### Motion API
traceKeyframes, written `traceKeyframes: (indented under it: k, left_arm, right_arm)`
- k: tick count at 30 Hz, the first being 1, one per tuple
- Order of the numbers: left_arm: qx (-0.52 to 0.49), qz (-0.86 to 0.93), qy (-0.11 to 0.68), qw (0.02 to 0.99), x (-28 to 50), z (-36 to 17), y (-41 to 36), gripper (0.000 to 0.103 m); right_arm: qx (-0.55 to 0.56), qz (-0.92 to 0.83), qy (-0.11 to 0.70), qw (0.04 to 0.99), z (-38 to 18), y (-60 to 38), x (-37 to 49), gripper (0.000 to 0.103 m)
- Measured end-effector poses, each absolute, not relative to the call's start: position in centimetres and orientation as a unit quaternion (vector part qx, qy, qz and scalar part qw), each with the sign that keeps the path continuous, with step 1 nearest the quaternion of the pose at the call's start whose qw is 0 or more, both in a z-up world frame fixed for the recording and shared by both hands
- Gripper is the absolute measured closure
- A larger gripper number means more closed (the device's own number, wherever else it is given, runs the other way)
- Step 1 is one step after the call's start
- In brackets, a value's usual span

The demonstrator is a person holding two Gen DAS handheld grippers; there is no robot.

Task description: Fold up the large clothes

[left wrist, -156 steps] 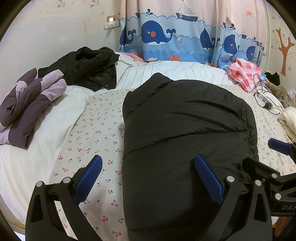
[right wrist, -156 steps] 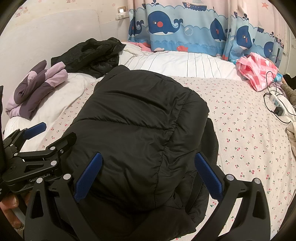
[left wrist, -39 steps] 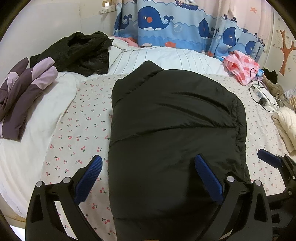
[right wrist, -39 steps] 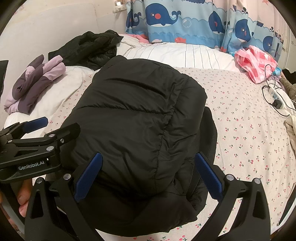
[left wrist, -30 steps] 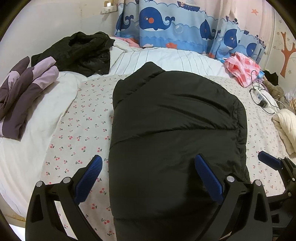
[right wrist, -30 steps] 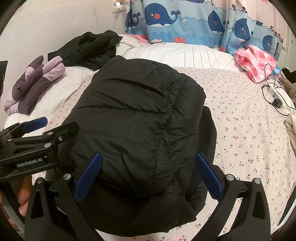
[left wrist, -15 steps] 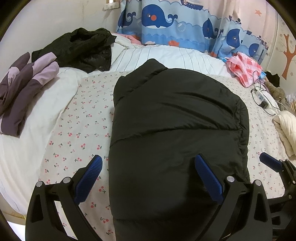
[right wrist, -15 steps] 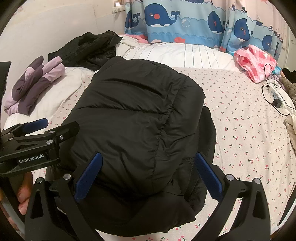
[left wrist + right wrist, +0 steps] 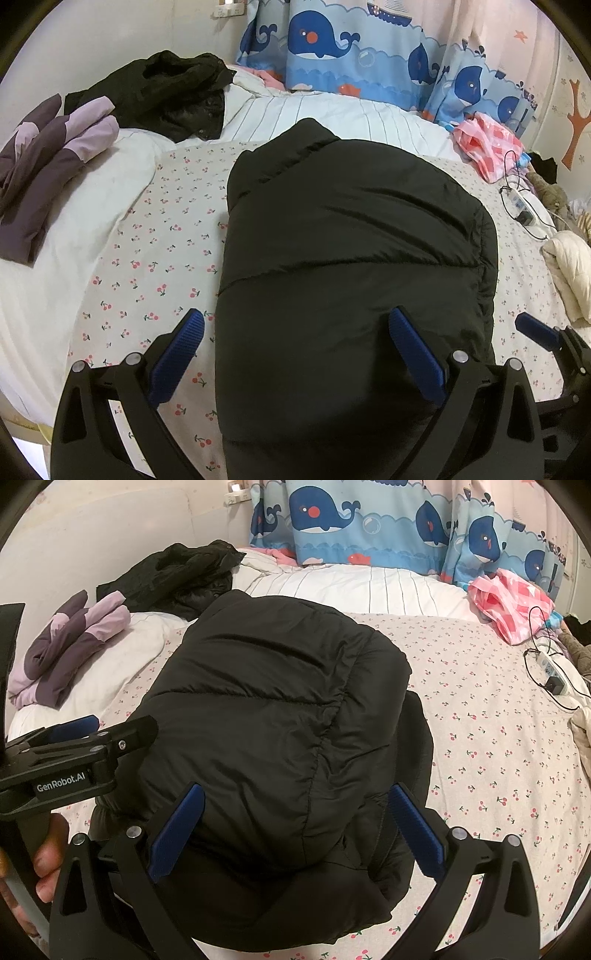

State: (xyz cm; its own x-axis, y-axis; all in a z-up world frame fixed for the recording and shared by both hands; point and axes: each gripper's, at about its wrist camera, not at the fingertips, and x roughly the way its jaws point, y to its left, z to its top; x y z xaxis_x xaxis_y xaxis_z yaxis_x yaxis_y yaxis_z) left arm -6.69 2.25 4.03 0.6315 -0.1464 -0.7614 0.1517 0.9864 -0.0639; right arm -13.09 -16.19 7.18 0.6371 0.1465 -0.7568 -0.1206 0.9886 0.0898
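Note:
A black puffer jacket (image 9: 351, 258) lies folded on the cherry-print bed sheet (image 9: 155, 258). It also fills the middle of the right wrist view (image 9: 266, 716). My left gripper (image 9: 299, 350) is open and empty above the jacket's near left edge. My right gripper (image 9: 295, 827) is open and empty above the jacket's near right part. The left gripper also shows side-on at the left of the right wrist view (image 9: 74, 734). The right gripper's blue fingertip (image 9: 535, 330) shows at the lower right of the left wrist view.
A second black jacket (image 9: 166, 92) and a folded purple garment (image 9: 48, 158) lie at the far left. A pink checked cloth (image 9: 487, 147), a power strip with cable (image 9: 522, 210) and a cream garment (image 9: 570, 269) lie at the right. Whale curtains (image 9: 351, 48) hang behind.
Both grippers stay open over the jacket. The views have shifted slightly; the jacket has not visibly moved.

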Motion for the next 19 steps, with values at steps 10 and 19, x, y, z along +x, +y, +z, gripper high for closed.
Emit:
traceKeyframes:
  k: [10,19]
  left_arm:
    - [0.025,-0.069,0.381,0.922,-7.6,4.8,2.1,0.007]
    - [0.042,-0.060,0.384,0.921,-7.7,4.8,1.5,0.007]
  right_arm:
    - [0.015,0.074,0.419,0.905,7.1,-16.2,-13.0,0.006]
    - [0.004,0.068,0.414,0.908,7.1,-15.8,-13.0,0.006]
